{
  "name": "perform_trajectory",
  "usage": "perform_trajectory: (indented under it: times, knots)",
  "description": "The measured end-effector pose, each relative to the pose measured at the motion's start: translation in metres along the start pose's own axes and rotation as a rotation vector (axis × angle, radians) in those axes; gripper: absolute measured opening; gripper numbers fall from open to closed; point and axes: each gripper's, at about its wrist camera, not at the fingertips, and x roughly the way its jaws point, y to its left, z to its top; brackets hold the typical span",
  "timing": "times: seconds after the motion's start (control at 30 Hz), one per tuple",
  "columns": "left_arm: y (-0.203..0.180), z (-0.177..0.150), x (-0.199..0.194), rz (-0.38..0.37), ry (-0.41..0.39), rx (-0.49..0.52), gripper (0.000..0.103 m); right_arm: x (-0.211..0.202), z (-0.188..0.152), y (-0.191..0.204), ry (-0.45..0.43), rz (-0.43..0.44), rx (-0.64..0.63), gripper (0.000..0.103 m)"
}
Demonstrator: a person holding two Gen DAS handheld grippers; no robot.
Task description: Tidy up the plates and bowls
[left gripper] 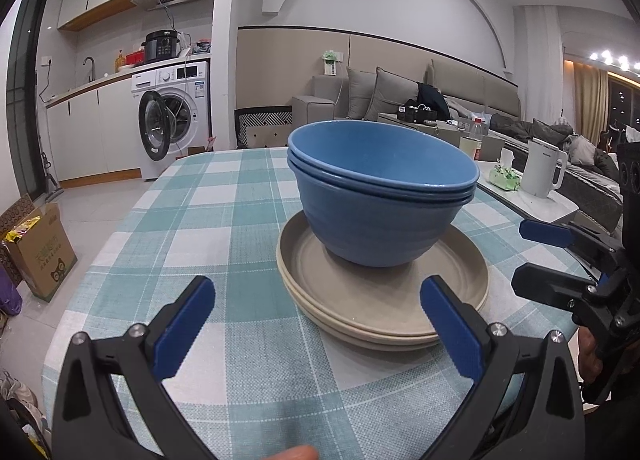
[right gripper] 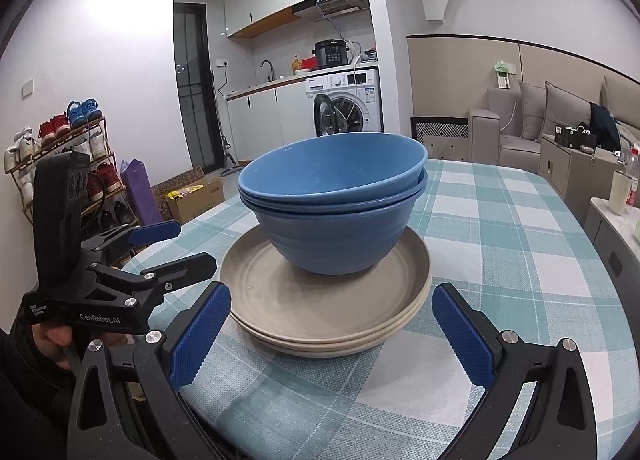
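A lived-in open-plan flat: kitchen counter with washing machine [right gripper: 349, 107] and pressure cooker [right gripper: 330, 53], grey sofa [left gripper: 404, 93], shoe rack [right gripper: 68, 163], checked tablecloth [left gripper: 224, 219] on the dining table

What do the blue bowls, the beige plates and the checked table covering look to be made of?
Blue bowls: matte, faintly speckled, thin rims; likely wheat-straw or similar plastic, possibly matte ceramic. Beige plates: same dull finish, with moulded concentric rings; probably the same material. Table covering: woven cloth, going by its visible thread texture in teal and white checks.
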Motion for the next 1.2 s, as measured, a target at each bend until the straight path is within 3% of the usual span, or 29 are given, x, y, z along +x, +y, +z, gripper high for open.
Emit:
perform_trajectory:
  times: [1.2]
  knots:
    - [0.0049,0.0011,-0.0034,0.006,-0.015,-0.018,0.103,-0.0016,-0.0005,-0.0001,-0.015,0.003,0.003,0.103]
